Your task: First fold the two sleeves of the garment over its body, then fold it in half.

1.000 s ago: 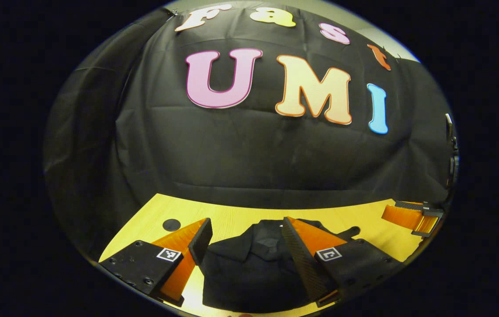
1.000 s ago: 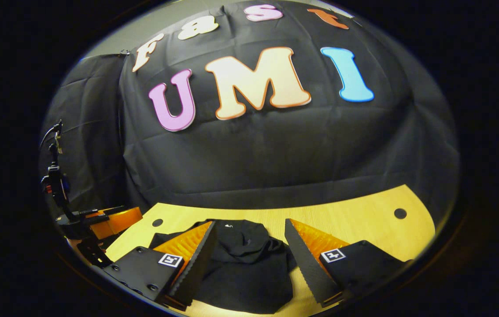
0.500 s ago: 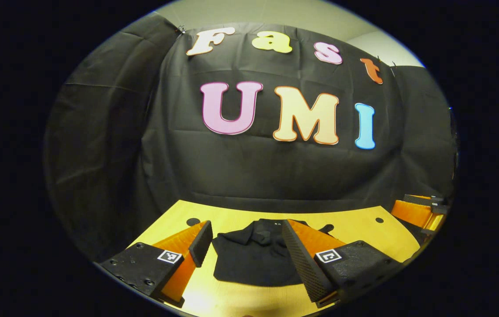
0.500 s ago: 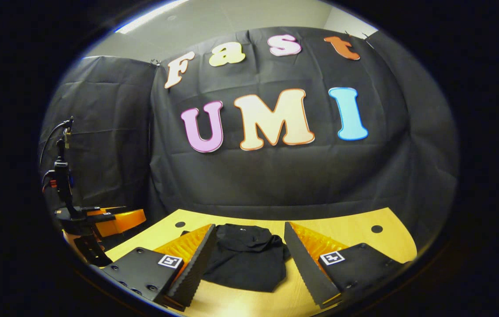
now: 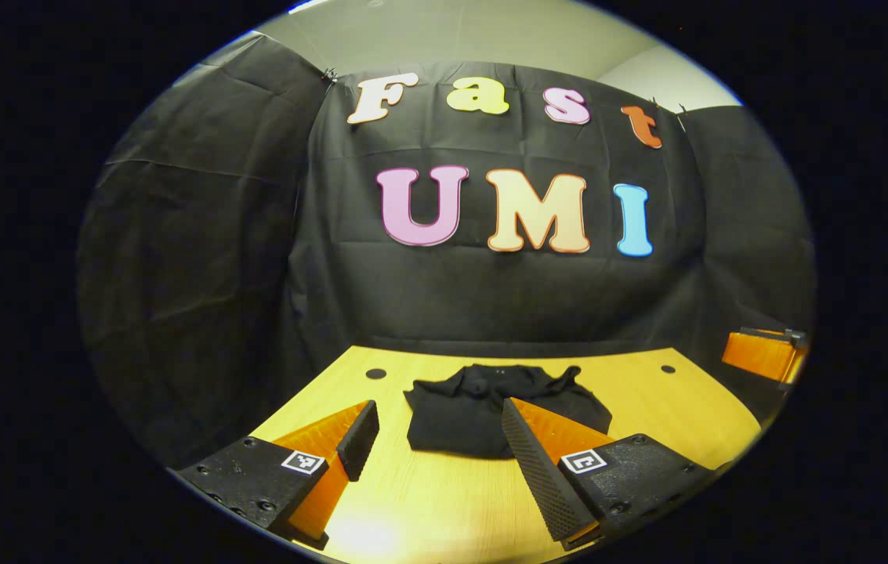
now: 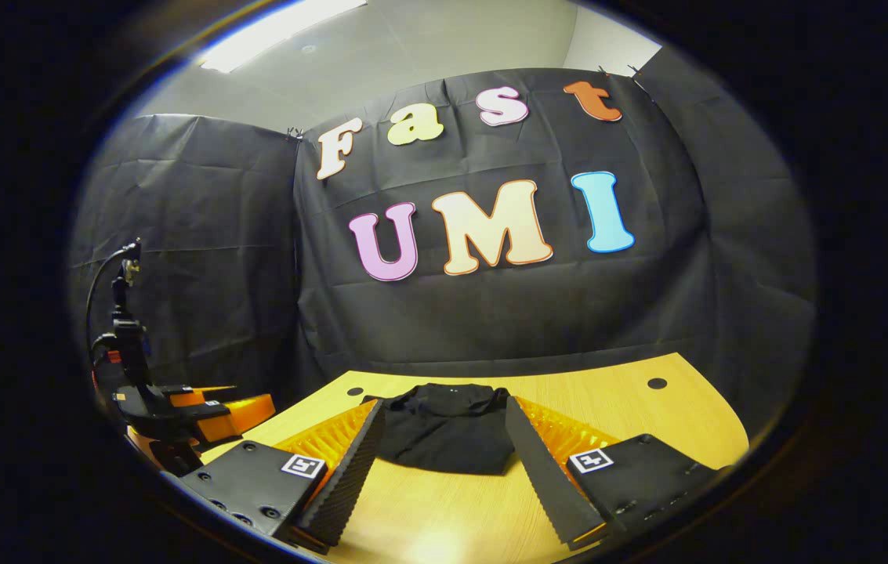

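**Both tools open, shirt folded on the bench**

The black shirt lies in a compact folded bundle on the wooden bench, ahead of both tools and near the bench's far edge.

The left tool hangs above the bench with its fingers spread wide, holding nothing; the shirt sits just beyond its tips.

The right tool is likewise spread apart and empty, with the shirt between and beyond its fingers. Far to its left, the other tool shows off the bench.
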